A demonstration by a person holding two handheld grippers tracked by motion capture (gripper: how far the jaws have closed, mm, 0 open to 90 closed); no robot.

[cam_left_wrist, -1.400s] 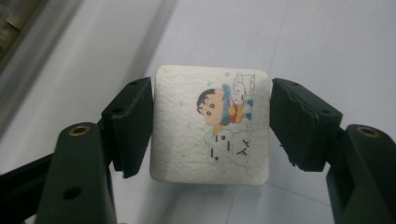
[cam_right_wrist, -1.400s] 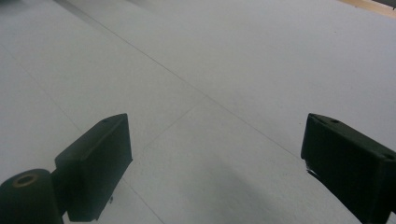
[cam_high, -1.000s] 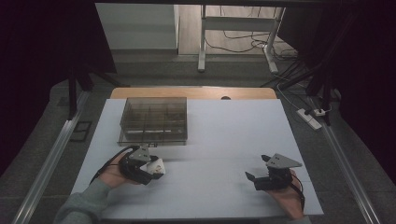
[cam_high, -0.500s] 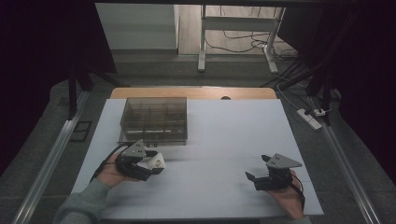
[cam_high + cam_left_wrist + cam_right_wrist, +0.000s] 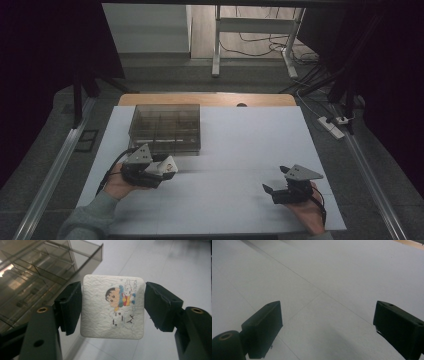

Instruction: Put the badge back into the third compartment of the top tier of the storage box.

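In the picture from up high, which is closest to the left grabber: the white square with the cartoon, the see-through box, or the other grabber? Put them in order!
Measured from the left gripper:
1. White cartoon square: clamped between its jaws.
2. Clear divided box: just beyond it, toward the table's far side.
3. Right gripper: farthest, across the table on the right, jaws open.

White cartoon-printed square packet (image 5: 112, 306), clamped upright

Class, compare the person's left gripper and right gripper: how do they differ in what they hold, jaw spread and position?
The left gripper clamps a white square pad with a cartoon print; the right gripper holds nothing. The right gripper's jaws stand wider apart than the left gripper's. The left gripper sits close to the clear compartment box; the right gripper sits far from it. Both have black jaws and a grey three-cornered top plate.
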